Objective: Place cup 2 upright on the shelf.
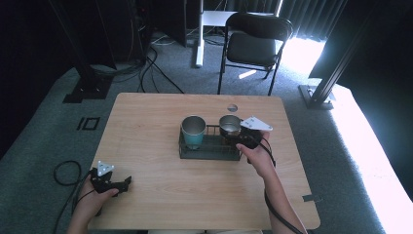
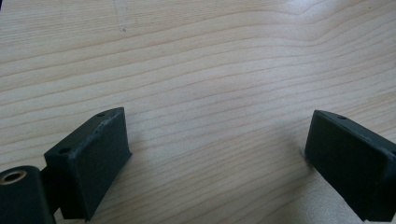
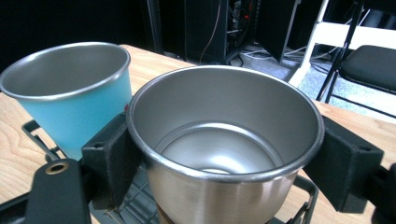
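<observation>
From the high view, the wooden counter [image 1: 160, 146] carries a dark wire rack [image 1: 209, 148] near its middle. A teal cup [image 1: 193, 131] stands upright in the rack's left part. At the rack's right end the right claw [image 1: 237, 136], reaching in from the person's right hand [image 1: 260, 158], has its jaws on either side of a steel cup [image 1: 229, 125]. Whether that cup's base already rests on the rack or hangs just above it I cannot tell from here. The left claw [image 1: 122, 184] lies low at the near left corner of the counter, well apart from the rack.

In the left gripper view, the left claw [image 2: 217, 144] stands wide, its two pads spread with only bare wood grain of the counter [image 2: 210, 70] between them; it holds nothing.

In the right gripper view, the right claw [image 3: 224, 163] is closed on the steel cup [image 3: 224, 154], one pad pressed to each side of the wall just under the rim. The cup is upright and empty. The teal cup [image 3: 70, 93] sits just beside it to the left, rims near but apart, and wires of the rack [image 3: 42, 140] show below.

The step in hand looks like setting the steel cup into the rack beside the teal one. The next move calls for lowering it straight, keeping clear of the teal cup's rim, seating the base flat on the wires, then spreading the jaws.
</observation>
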`<state>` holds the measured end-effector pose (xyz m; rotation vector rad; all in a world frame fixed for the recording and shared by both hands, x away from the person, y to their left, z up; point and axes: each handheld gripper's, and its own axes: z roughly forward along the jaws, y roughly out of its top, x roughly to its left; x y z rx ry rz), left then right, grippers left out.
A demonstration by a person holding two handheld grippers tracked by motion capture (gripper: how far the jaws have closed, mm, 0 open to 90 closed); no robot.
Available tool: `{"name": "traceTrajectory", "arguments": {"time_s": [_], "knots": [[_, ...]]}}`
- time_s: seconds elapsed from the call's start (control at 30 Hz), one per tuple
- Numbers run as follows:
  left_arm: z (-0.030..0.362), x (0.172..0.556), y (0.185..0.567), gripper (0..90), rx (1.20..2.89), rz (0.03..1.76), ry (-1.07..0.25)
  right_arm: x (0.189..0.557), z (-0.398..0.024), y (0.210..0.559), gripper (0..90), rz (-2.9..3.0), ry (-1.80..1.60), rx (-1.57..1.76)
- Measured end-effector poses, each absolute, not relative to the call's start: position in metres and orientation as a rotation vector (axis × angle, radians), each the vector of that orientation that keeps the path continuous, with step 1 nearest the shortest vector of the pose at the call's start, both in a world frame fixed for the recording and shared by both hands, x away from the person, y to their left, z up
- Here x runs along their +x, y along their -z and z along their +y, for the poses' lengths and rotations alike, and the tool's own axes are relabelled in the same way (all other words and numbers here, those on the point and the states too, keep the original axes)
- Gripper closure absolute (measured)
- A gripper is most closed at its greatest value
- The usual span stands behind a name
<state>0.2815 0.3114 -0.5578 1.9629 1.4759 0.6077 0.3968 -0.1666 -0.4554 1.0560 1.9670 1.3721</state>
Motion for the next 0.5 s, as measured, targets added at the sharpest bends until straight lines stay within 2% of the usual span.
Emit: {"name": "traceTrajectory", "arguments": {"time_s": [0.5], "knots": [[0.311,0.282,0.558,7.0,1.963,1.476,-0.608,0.401,-0.157,0.474,18.1,2.007,-1.323,1.055]]}}
